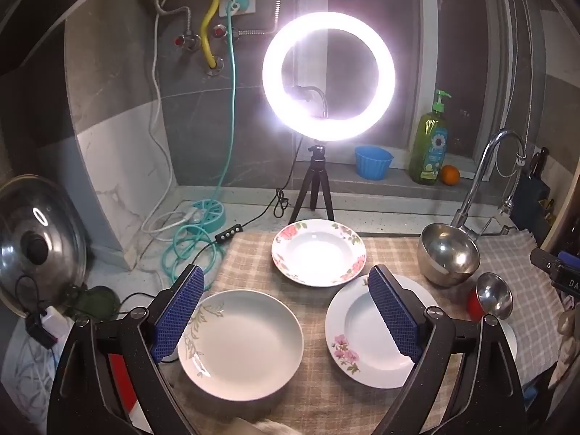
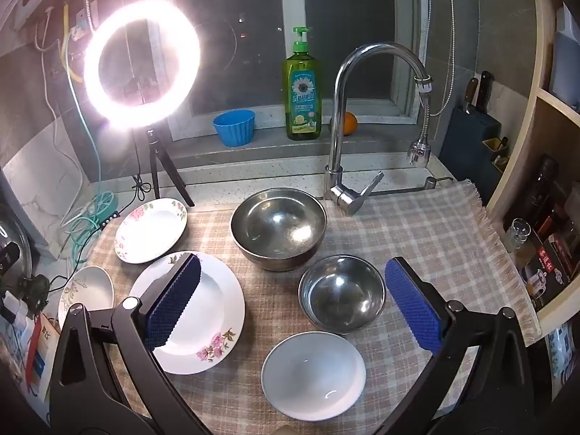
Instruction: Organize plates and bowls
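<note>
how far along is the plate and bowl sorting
Done: nothing looks stacked yet. The three plates, e.g. the pink-flower plate, lie apart on the cloth, as do the large steel bowl, small steel bowl and white bowl. In hand: nothing; both hand-held grippers are open. Left: all stacking.

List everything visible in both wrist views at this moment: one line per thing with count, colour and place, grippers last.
Floral white plates: 3, white with pink or green prints, left part of the checked cloth.
Plain white bowl: 1, white, near edge of the cloth.
Large steel bowl: 1, silver, cloth centre by the tap.
Small steel bowl: 1, silver, in front of the large one.
Checked cloth: 1, beige and grey, over the counter.
Ring light on tripod: 1, white glow, black legs, back left.
Soap bottle: 1, green, windowsill.
Fluted cup: 1, blue, windowsill.
Orange: 1, orange, windowsill behind the tap.
Tap: 1, chrome, back centre.
Pot lid: 1, glass and steel, far left.
Left gripper: 1, black with blue pads, open above plates.
Right gripper: 1, same, open above bowls.
</note>
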`<state>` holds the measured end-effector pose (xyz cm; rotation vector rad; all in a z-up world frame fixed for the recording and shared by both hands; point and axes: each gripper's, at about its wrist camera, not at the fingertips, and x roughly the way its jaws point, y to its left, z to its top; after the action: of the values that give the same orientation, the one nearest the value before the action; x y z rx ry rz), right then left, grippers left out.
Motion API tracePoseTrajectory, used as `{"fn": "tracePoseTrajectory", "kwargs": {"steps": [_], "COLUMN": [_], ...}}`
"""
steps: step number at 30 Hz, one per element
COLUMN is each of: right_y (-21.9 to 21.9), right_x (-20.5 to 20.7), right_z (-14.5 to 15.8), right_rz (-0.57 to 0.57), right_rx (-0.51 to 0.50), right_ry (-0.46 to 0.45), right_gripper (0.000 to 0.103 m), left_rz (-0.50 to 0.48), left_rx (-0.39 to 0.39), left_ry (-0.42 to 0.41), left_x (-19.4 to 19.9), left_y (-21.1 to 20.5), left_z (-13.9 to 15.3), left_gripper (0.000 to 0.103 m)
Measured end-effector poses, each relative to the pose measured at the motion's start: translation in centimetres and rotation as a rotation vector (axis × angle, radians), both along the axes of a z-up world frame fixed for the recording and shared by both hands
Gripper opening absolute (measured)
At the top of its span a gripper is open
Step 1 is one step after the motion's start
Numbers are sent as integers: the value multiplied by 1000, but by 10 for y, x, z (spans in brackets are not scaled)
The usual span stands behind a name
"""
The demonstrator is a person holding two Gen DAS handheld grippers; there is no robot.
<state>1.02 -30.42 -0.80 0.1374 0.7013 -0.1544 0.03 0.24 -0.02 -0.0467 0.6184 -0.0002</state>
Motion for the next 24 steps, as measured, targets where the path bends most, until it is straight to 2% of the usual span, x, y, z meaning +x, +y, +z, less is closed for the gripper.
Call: {"fn": "tracePoseTrajectory", "kwargs": {"steps": [4, 5, 8, 24], "right_y": [1, 1, 2, 7], "right_x": [1, 1, 8, 10], "right_z": [0, 0, 9, 9], "right_rz": [0, 2, 2, -1], "right_rx": [-17, -12, -5, -16], "right_ry": [-4, -1, 1, -31], "right_gripper": [103, 103, 103, 103], "left_rz": [-4, 6, 8, 3], "left_rx": [-42, 5, 17, 9], "left_ry": [9, -11, -20, -31], "left_x": [2, 3, 6, 6], "left_y": [9, 1, -2, -1], "left_z": [0, 5, 9, 5], "left_gripper": [93, 93, 93, 93]}}
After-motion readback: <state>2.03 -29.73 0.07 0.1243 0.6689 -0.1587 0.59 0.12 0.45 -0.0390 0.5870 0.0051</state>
